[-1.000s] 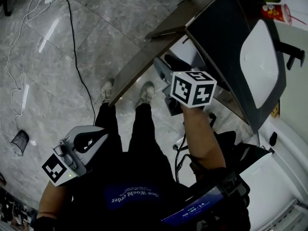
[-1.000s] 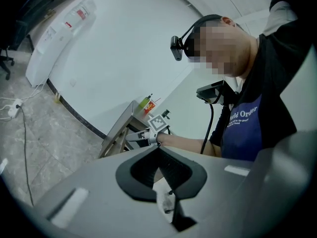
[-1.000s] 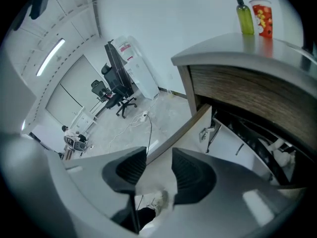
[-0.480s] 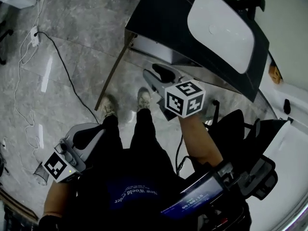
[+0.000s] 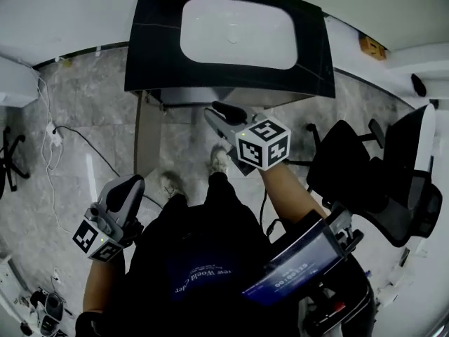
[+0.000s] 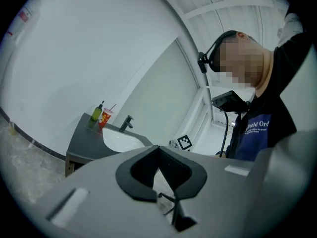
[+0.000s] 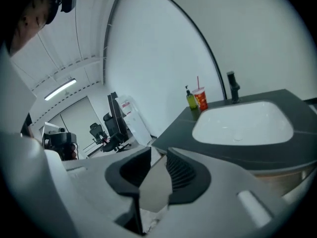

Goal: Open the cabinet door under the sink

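Observation:
The vanity's black countertop (image 5: 151,55) with its white basin (image 5: 238,32) fills the top of the head view. Below its left end the brown cabinet door (image 5: 146,142) stands swung out, seen nearly edge-on. My right gripper (image 5: 216,111) hovers in front of the cabinet, just under the counter's front edge and apart from the door. Its jaws are closing with nothing between them (image 7: 158,157). My left gripper (image 5: 126,188) hangs low at the left, away from the cabinet, shut and empty (image 6: 158,155). Both gripper views look over the basin (image 7: 242,123).
A green bottle (image 7: 191,99), a red cup (image 7: 200,99) and a black faucet (image 7: 233,87) stand at the counter's back. A black office chair (image 5: 358,170) is at the right. A cable (image 5: 77,135) runs over the grey marble floor on the left.
The head view has swung so the vanity moved from the upper right to the top centre. Both grippers have risen; the right one now sits just below the counter's front edge.

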The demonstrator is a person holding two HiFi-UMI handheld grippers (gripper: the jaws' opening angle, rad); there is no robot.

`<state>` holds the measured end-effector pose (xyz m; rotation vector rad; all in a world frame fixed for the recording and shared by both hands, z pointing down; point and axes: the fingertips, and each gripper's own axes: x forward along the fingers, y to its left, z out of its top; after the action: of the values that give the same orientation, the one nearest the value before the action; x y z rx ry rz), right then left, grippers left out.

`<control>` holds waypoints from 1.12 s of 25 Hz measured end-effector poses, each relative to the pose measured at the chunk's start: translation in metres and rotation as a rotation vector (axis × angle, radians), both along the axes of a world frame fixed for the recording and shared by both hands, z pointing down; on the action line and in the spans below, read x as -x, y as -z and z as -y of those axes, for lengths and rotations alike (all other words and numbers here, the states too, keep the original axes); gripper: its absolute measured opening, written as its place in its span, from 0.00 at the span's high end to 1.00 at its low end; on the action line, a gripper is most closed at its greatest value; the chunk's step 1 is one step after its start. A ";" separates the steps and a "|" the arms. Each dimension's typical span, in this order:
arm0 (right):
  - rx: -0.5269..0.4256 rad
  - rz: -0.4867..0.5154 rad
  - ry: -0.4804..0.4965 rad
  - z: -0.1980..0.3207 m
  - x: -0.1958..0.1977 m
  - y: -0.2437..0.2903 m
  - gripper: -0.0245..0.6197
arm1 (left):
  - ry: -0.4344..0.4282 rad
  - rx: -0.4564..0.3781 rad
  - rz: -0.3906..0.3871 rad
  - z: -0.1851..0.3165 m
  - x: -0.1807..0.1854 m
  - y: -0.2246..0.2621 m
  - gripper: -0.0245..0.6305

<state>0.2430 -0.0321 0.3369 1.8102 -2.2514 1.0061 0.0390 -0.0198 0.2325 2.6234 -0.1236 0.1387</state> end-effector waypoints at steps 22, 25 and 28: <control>-0.302 -0.101 -0.095 -0.087 -0.252 0.187 0.96 | 0.081 -0.209 -0.161 0.007 -0.217 0.163 0.96; -0.324 -0.109 -0.100 -0.089 -0.263 0.196 0.96 | 0.070 -0.220 -0.170 0.013 -0.233 0.171 0.96; -0.342 -0.116 -0.124 -0.090 -0.275 0.203 0.96 | 0.049 -0.225 -0.179 0.021 -0.250 0.177 0.96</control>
<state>0.5184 0.0574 0.1334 2.0983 -2.3795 0.5343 0.2891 -0.0409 0.0558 2.8386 -0.1493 -0.1352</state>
